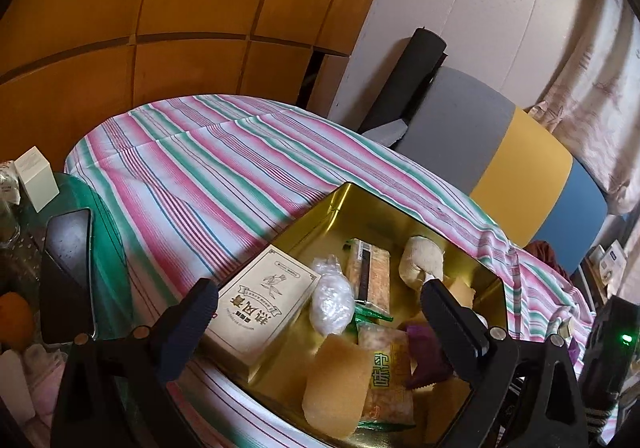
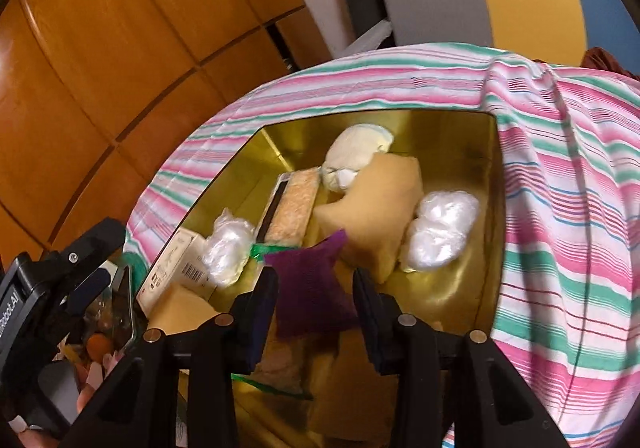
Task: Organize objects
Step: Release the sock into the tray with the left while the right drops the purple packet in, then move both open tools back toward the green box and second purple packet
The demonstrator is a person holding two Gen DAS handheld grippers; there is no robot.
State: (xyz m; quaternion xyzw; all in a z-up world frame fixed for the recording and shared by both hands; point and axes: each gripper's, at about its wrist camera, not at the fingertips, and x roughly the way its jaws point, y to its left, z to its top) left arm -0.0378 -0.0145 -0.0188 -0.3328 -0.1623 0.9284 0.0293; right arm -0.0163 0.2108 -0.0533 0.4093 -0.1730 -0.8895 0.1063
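Landmark: the gold tin (image 2: 490, 176), an open container resting on the striped cloth (image 1: 208, 168); all places below are given relative to it.
Step in hand: a purple pouch (image 2: 310, 288) is being delivered into the gold tin; the task is judged to be well advanced, since most loose items are already inside.
Right gripper (image 2: 316, 300): positioned over the near edge of the tin, jaws narrowly set on either side of the purple pouch; whether the pads press on it cannot be told, because the pouch is blurred.
Left gripper (image 1: 320, 308): held over the tin's near left side, jaws spread wide, nothing between them.
Contents, far end: a cream cloth bundle (image 2: 356, 156).
Contents, centre: a tan pouch (image 2: 376, 204) and a long snack bar (image 2: 290, 204), side by side.
Contents, right wall: a clear plastic wad (image 2: 440, 232).
Contents, left wall: a beige printed box (image 1: 260, 304), leaning on the rim, with a second plastic wad (image 1: 332, 296) beside it.
Contents, near end: a green-edged snack packet (image 1: 384, 372), partly covered.
Next move: the pouch is to be let go fully inside the tin walls and the right gripper lifted clear; care is required not to drag the neighbouring items.
Risk: the beige printed box is judged liable to slide off the rim if knocked.
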